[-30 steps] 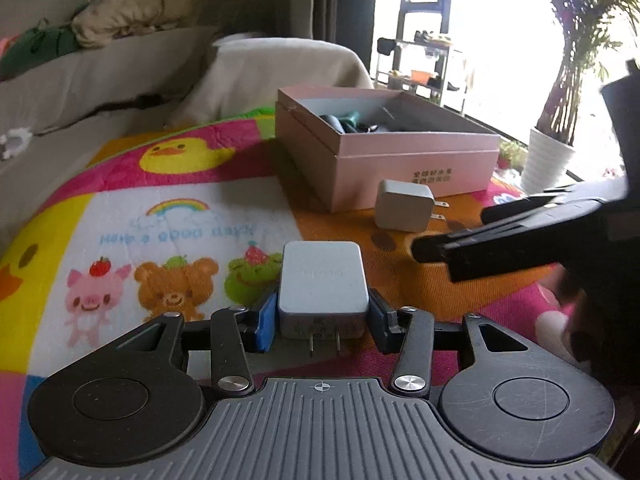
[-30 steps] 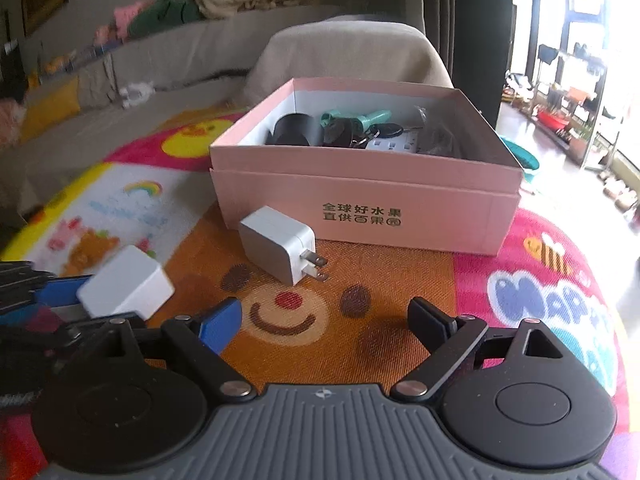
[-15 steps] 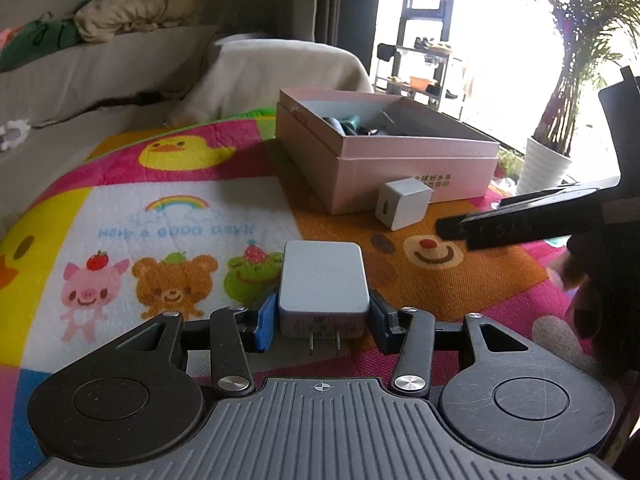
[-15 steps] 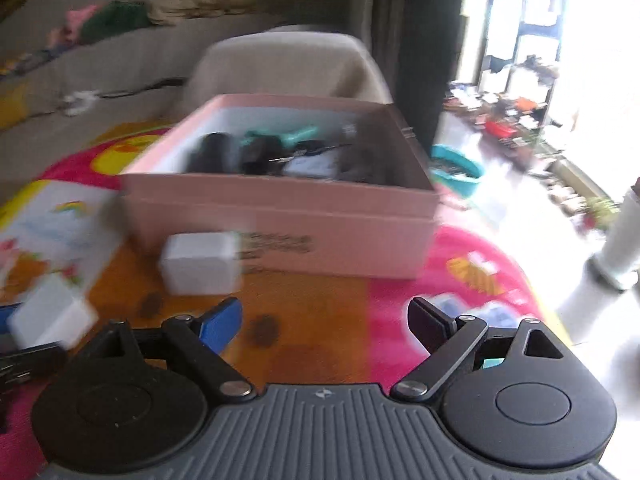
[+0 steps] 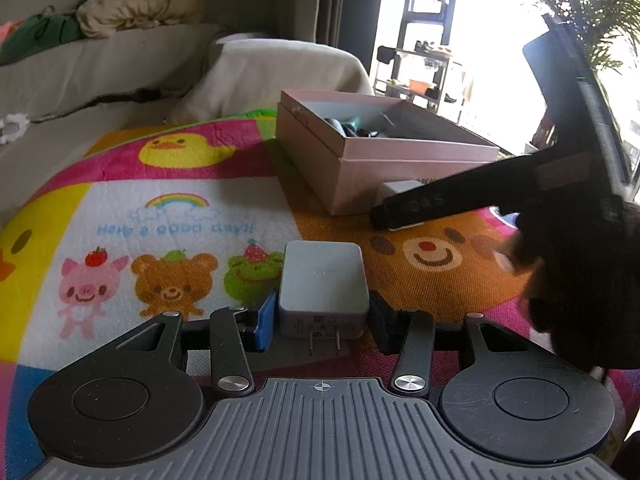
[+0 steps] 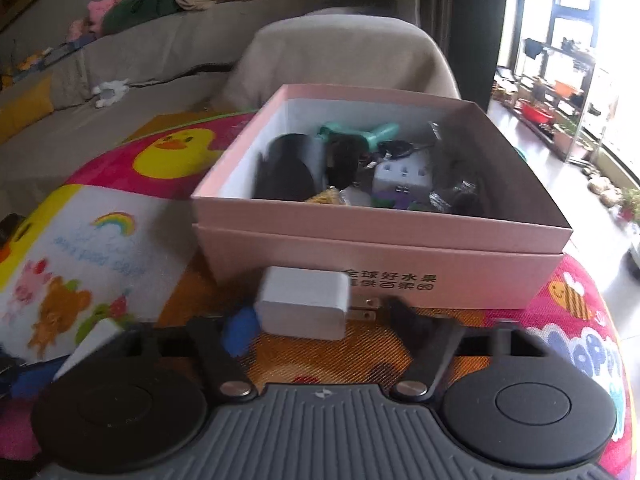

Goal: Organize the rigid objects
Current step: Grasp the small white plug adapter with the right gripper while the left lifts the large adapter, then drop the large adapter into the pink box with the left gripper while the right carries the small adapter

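My left gripper [image 5: 322, 320] is shut on a grey-white plug charger [image 5: 322, 276], prongs toward the camera, just above the cartoon play mat [image 5: 160, 216]. A smaller white charger [image 6: 304, 304] lies on the mat against the front wall of the open pink box [image 6: 480, 276]. My right gripper [image 6: 320, 320] straddles it and its jaws are closing. The blue pad is at the charger's left side; the black finger [image 6: 404, 316] is by the prongs, still a little apart. In the left wrist view the right gripper's finger [image 5: 440, 200] hides most of that charger.
The pink box [image 5: 360, 184] holds several items, among them a white socket block [image 6: 400, 176], a teal tool [image 6: 360, 132] and dark objects. A covered sofa [image 5: 100, 72] and cushion [image 6: 340, 52] lie behind the mat. A potted plant [image 5: 592, 12] and shelf [image 6: 552, 92] stand by the window.
The right gripper has moved in to the small charger at the box's front and its jaws have narrowed around it. The small charger has been pushed to the box wall. The left gripper keeps still.
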{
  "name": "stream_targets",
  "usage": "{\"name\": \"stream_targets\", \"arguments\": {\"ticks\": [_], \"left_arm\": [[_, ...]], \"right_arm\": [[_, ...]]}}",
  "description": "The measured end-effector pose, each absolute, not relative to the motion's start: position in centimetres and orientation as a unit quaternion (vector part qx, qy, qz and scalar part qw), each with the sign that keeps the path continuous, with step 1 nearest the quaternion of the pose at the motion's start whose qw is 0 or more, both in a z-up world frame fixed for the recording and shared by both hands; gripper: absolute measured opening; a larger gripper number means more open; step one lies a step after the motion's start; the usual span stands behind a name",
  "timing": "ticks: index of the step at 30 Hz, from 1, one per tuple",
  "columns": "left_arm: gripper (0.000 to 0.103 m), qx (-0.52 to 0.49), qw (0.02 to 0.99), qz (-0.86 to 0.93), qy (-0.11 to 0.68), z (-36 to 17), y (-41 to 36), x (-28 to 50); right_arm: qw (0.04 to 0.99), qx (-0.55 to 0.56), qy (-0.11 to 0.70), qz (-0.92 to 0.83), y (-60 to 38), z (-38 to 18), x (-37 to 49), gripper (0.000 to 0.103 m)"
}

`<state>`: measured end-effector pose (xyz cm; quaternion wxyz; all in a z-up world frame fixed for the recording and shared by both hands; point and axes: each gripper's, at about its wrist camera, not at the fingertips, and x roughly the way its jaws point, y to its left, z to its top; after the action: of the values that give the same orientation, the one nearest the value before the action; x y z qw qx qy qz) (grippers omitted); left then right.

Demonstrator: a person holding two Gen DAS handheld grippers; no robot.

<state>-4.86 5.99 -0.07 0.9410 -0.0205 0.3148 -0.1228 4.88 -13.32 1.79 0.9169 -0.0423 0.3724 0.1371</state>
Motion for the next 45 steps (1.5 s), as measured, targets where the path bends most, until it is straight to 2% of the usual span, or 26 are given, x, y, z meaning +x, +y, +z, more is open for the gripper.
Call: {"name": "stream_targets", "arguments": {"ticks": [12,19,29,33,39,45], "left_arm": [[0.051,-0.011,0.941,-0.12,0.316,0.0,5.6,-4.9],[0.05,0.033,0.943,-0.106,0.313,0.2,4.3,-5.6],[0.05,0.047,0.917,-0.175,0.356,3.1,1.8,-7.1],[0.05,0.038,0.917,-0.191,0.347,6.5,0.8,-4.7],[0.05,0.034,0.938,-0.178,0.295,10.9,-1.3,2.1],[0.05,0.003,0.943,-0.147,0.3,10.3,-3.6,9.9]], "right_arm": [[0.922,-0.093,0.342,0.153,-16.7,3.3,-2.7,0.06],[0.926,-0.06,0.348,0.133,-21.3,3.4,-6.8,0.06],[0.954,-0.024,0.275,0.116,-26.7,5.5,-10.4,0.06],[0.955,-0.001,0.272,0.115,-27.7,5.1,-9.9,0.06],[0.954,0.017,0.271,0.13,-28.0,4.4,-9.8,0.06],[0.95,0.008,0.284,0.13,-27.6,3.5,-9.5,0.06]]}}
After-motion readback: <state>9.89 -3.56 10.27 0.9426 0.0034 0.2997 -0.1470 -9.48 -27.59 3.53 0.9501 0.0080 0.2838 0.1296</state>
